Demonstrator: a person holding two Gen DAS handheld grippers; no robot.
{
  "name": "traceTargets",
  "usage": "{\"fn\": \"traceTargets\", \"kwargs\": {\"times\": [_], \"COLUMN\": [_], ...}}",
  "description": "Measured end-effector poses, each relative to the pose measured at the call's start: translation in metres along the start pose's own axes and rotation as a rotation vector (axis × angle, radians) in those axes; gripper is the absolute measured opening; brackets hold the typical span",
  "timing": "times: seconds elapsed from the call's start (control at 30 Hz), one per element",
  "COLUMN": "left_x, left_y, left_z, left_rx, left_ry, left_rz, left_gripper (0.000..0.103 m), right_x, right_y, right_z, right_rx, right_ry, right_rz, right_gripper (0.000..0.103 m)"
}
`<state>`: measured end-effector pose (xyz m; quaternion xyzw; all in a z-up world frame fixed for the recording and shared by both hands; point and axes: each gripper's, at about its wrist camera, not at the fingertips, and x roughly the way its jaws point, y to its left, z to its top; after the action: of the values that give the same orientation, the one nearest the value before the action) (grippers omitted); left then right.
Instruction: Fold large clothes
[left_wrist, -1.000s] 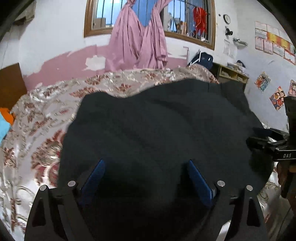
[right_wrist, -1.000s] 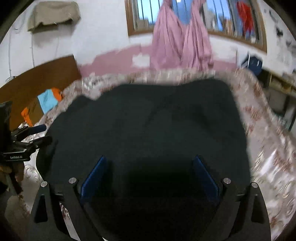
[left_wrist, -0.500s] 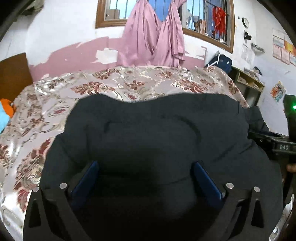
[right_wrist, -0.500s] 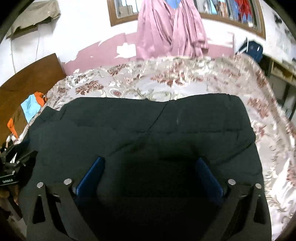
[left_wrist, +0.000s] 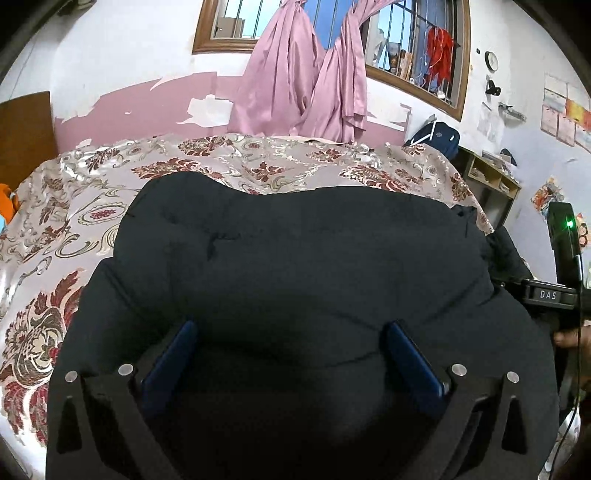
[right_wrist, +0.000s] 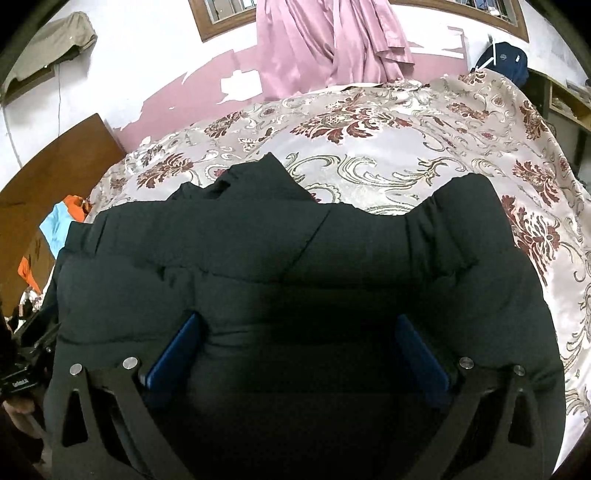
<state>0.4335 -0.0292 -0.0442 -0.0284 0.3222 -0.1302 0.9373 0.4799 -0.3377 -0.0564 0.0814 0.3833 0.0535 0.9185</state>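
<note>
A large black padded jacket (left_wrist: 295, 266) lies on the floral bedspread (left_wrist: 74, 229) and fills the near half of both views; it also shows in the right wrist view (right_wrist: 295, 266). My left gripper (left_wrist: 291, 332) stands wide apart with its blue pads (left_wrist: 173, 354) against a thick roll of the jacket between them. My right gripper (right_wrist: 295, 328) stands the same way, blue pads (right_wrist: 177, 347) either side of bunched jacket fabric. The right gripper's body (left_wrist: 554, 291) shows at the left view's right edge. The jacket's near edge is hidden under the grippers.
Pink curtains (left_wrist: 306, 74) hang at the barred window behind the bed. A wooden headboard (right_wrist: 55, 166) with orange and blue clothes (right_wrist: 59, 221) is at the left. A shelf (left_wrist: 487, 181) and a dark backpack (left_wrist: 436, 136) stand at the right.
The jacket's far edge has come toward me, baring more bedspread beyond it. In the right view the far edge now bunches into peaks. Both grippers have tilted downward.
</note>
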Motion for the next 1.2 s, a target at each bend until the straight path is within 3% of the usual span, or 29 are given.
{"fn": "traceTargets", "kwargs": {"times": [0.23, 0.33, 0.47, 0.6, 0.77, 0.9, 0.97, 1.03, 1.1, 1.2], "left_x": [-0.008, -0.017, -0.041, -0.048, -0.060, -0.059, -0.053, -0.045, -0.044, -0.036], "left_y": [0.002, 0.010, 0.040, 0.063, 0.089, 0.124, 0.141, 0.155, 0.157, 0.154], "left_z": [-0.007, -0.006, -0.007, -0.010, -0.015, -0.023, -0.029, -0.033, -0.032, -0.029], "left_rx": [0.001, -0.031, -0.148, -0.171, -0.174, -0.287, -0.355, -0.399, -0.382, -0.323], "left_ry": [-0.044, -0.055, -0.085, -0.052, -0.028, 0.045, 0.091, 0.139, 0.150, 0.180], "left_rz": [-0.032, -0.052, -0.111, -0.103, -0.018, 0.026, 0.008, -0.061, -0.089, -0.097], "left_gripper": [0.103, 0.103, 0.103, 0.103, 0.103, 0.103, 0.103, 0.103, 0.103, 0.103], "right_x": [-0.021, -0.026, -0.049, -0.074, -0.111, -0.115, -0.112, -0.106, -0.091, -0.054], "right_y": [-0.005, -0.005, -0.016, -0.041, -0.087, -0.119, -0.129, -0.133, -0.131, -0.135], "right_z": [-0.015, -0.015, -0.015, -0.022, -0.034, -0.043, -0.049, -0.055, -0.063, -0.075], "right_rx": [0.020, 0.018, 0.000, -0.026, 0.059, 0.173, 0.218, 0.233, 0.229, 0.261], "right_ry": [-0.133, -0.131, -0.104, -0.091, -0.132, -0.125, -0.145, -0.154, -0.117, 0.013], "right_rz": [0.032, 0.030, 0.061, -0.013, -0.142, -0.085, 0.003, 0.034, 0.053, 0.120], "right_gripper": [0.102, 0.102, 0.102, 0.102, 0.102, 0.102, 0.102, 0.102, 0.102, 0.102]}}
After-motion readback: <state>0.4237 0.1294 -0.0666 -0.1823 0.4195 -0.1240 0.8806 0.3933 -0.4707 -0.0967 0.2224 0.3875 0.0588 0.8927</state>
